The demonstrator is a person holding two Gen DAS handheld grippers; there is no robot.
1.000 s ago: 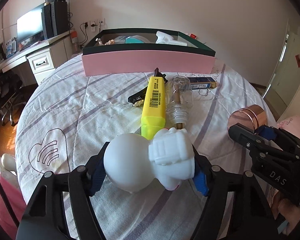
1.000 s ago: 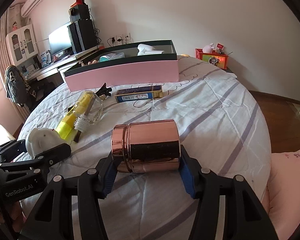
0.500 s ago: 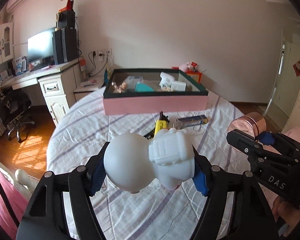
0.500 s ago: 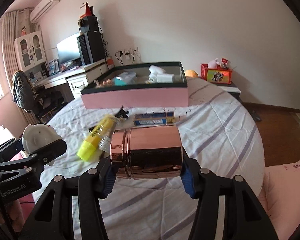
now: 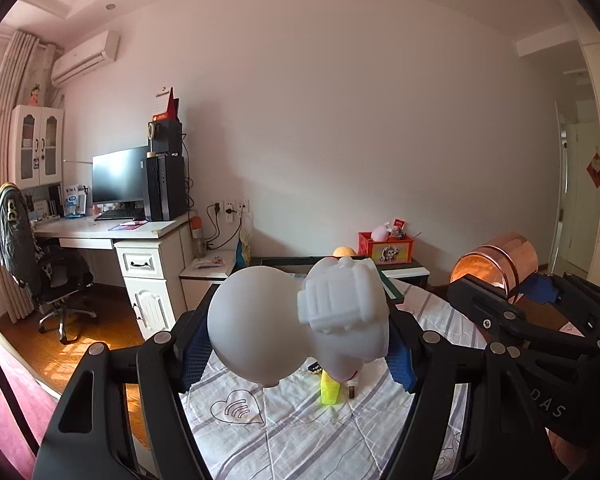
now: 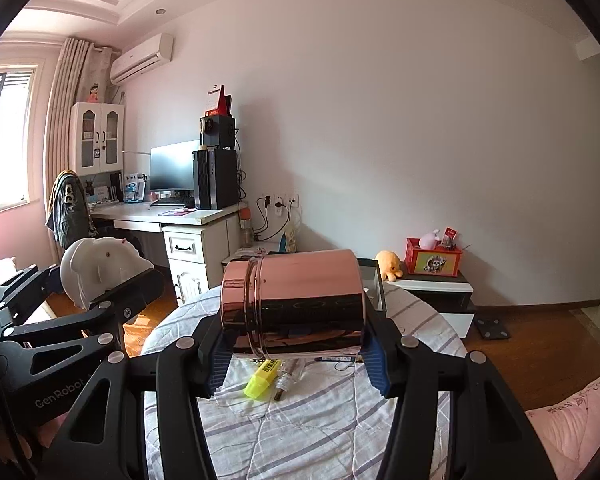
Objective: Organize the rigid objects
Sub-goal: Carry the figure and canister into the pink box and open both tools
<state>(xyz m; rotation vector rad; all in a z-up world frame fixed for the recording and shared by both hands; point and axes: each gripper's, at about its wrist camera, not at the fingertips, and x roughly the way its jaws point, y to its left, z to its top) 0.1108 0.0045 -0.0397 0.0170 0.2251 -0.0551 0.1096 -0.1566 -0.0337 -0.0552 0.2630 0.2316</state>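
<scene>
My left gripper (image 5: 298, 356) is shut on a white toy figure (image 5: 260, 328) with a round head and a backpack, held above the bed. To its right, my right gripper (image 6: 296, 360) is shut on a rose-gold metal canister (image 6: 296, 300) lying on its side. Each wrist view shows the other hand: the canister (image 5: 496, 264) at right, the toy (image 6: 96, 268) at left. The pink box's dark rim (image 6: 374, 280) peeks out behind the canister; the rest of the box is hidden. A yellow highlighter (image 6: 260, 380) and a glass bottle (image 6: 286, 378) lie on the striped sheet (image 5: 300, 440) below.
A white desk (image 5: 112, 232) with a monitor and computer tower stands at the left, with an office chair (image 5: 40, 280) beside it. A low cabinet beyond the bed carries a red box (image 6: 434, 262) and an orange plush (image 6: 388, 264). A pink pillow (image 6: 572, 432) lies at right.
Both grippers have risen and tipped up toward level, each still holding its object. The bed, the box and the loose items have dropped low in both views; the wall and ceiling now fill them.
</scene>
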